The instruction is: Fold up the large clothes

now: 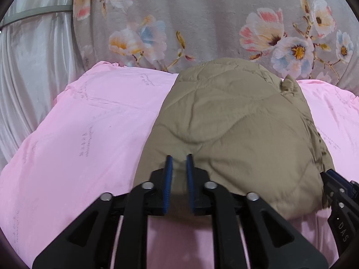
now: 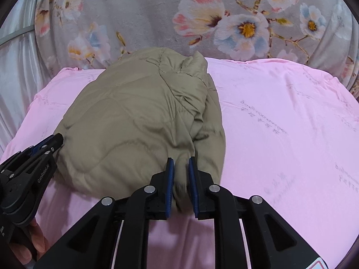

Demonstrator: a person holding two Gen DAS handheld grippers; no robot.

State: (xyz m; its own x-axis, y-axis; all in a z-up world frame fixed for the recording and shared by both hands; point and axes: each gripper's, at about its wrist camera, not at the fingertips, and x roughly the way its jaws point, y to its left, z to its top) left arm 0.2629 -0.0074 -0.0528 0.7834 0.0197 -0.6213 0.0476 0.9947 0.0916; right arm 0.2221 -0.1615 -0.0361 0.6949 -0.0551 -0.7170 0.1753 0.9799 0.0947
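Observation:
A tan quilted jacket (image 1: 235, 123) lies folded into a thick bundle on a pink bed sheet (image 1: 89, 123). My left gripper (image 1: 178, 157) is at the bundle's near left edge, its blue pads a small gap apart with tan fabric showing between them. In the right wrist view the jacket (image 2: 134, 116) fills the middle left. My right gripper (image 2: 181, 159) stands at its near right corner, jaws slightly apart with a fold of fabric in the gap. Each gripper shows in the other's view: the right gripper (image 1: 332, 179) and the left gripper (image 2: 56, 139).
A grey floral blanket (image 1: 202, 22) rises behind the pink sheet (image 2: 280, 123). White satin cloth (image 1: 29, 67) hangs at the left. A hand (image 2: 33, 242) holds the left gripper's handle. Bare pink sheet stretches to the left and right of the jacket.

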